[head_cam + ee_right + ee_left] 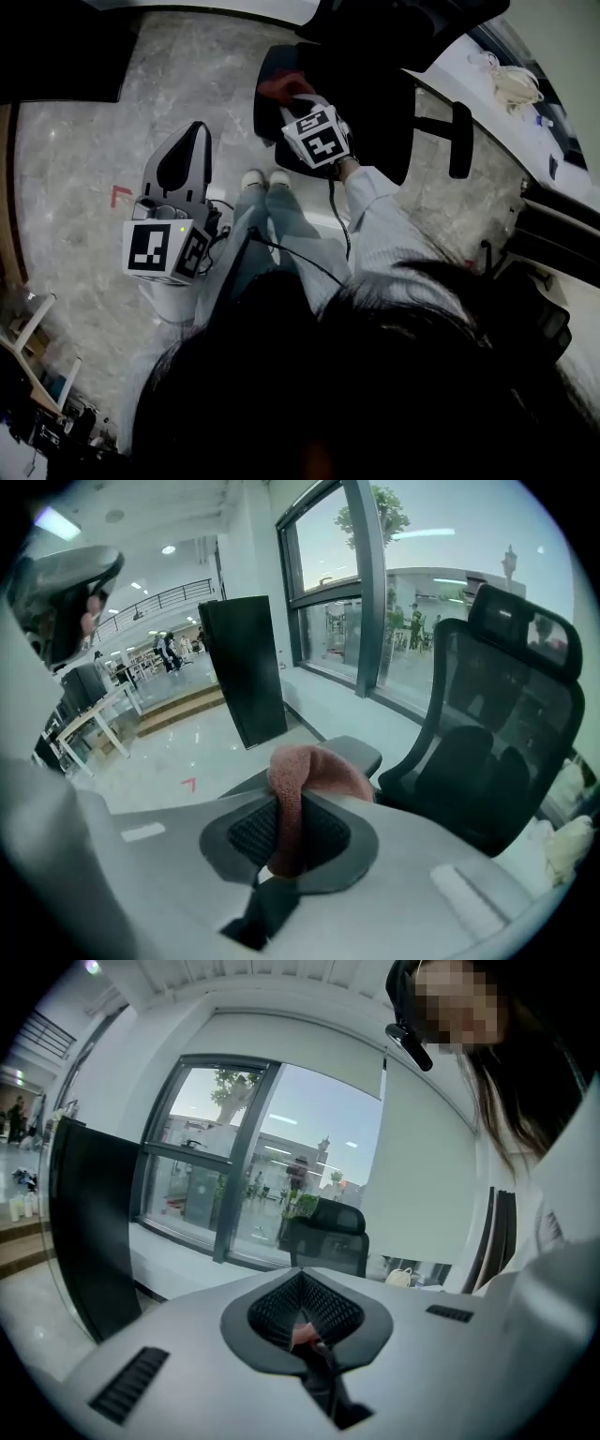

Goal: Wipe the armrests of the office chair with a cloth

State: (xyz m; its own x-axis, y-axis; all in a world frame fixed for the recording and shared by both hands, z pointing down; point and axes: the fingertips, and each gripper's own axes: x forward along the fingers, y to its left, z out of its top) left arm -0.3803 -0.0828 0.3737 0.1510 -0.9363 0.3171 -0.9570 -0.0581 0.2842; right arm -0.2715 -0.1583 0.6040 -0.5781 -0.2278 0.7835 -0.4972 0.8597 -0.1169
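The black office chair stands ahead of me, one armrest at its left and the other at its right. My right gripper is shut on a pinkish-red cloth and sits over the left armrest. In the right gripper view the cloth bulges out from the right gripper, with the armrest pad just beyond and the chair seat and mesh back to the right. My left gripper hangs over the floor to the left, shut, apart from the chair. The left gripper faces a window.
A white desk with small items runs along the right behind the chair. A tall black panel stands by the window. A red mark is on the grey floor. The person's shoes are just short of the chair.
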